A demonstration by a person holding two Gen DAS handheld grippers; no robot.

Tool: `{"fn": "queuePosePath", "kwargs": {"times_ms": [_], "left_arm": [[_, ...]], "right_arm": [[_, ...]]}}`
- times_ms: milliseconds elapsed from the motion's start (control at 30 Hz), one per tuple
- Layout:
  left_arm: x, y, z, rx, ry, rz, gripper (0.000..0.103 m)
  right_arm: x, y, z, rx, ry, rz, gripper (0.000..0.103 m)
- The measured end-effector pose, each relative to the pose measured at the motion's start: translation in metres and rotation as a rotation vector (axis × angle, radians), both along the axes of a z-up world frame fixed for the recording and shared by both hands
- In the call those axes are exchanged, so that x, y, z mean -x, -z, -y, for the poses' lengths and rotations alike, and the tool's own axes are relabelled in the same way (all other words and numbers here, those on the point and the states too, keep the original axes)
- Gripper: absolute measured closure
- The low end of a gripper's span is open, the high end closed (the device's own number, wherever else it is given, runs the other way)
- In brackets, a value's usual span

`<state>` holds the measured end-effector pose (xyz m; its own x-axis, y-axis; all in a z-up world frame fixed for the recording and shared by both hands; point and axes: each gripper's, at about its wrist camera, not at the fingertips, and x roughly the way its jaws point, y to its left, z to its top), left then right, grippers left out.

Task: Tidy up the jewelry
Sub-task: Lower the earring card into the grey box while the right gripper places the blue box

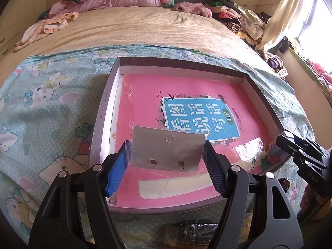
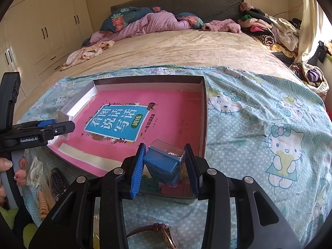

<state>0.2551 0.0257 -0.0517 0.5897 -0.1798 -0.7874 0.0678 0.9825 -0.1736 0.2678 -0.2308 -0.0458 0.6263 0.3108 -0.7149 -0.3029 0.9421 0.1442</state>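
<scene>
A shallow box lid (image 1: pixel 103 112) lies on the bed with a pink book (image 1: pixel 186 95) inside it; it also shows in the right wrist view (image 2: pixel 204 112). My left gripper (image 1: pixel 166 161) is shut on a grey earring card in a clear bag (image 1: pixel 168 151), held over the lid's near left part. Two small earrings hang on the card. My right gripper (image 2: pixel 166 166) is shut on a small blue box with a clear cover (image 2: pixel 164 166), held over the lid's near right corner.
The lid rests on a Hello Kitty sheet (image 2: pixel 269 124). Near the front edge lie a brown-strap watch (image 2: pixel 161 234), a white hair clip (image 2: pixel 35 172), a dark dotted pouch (image 2: pixel 58 178) and a beaded item (image 2: pixel 43 205). Clothes are piled at the bed's far side.
</scene>
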Motion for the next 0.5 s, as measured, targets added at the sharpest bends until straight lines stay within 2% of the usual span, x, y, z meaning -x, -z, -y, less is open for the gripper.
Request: {"fn": "queuePosePath", "kwargs": {"times_ms": [200, 233, 300, 433, 500], "left_arm": [[-0.001, 0.002, 0.000, -0.003, 0.000, -0.007, 0.042], [-0.001, 0.002, 0.001, -0.002, 0.001, -0.007, 0.042], [-0.001, 0.003, 0.001, -0.004, -0.001, -0.008, 0.041], [0.000, 0.003, 0.001, -0.006, -0.005, -0.011, 0.041], [0.001, 0.003, 0.002, -0.007, -0.004, -0.011, 0.040]], "right_arm": [[0.000, 0.005, 0.001, -0.004, 0.007, -0.011, 0.065], [0.001, 0.005, 0.002, -0.005, 0.006, -0.010, 0.063], [0.002, 0.004, 0.002, -0.008, 0.011, -0.007, 0.052], [0.007, 0.001, 0.005, -0.025, 0.016, 0.002, 0.049], [0.011, -0.002, 0.007, -0.038, 0.018, 0.008, 0.044]]}}
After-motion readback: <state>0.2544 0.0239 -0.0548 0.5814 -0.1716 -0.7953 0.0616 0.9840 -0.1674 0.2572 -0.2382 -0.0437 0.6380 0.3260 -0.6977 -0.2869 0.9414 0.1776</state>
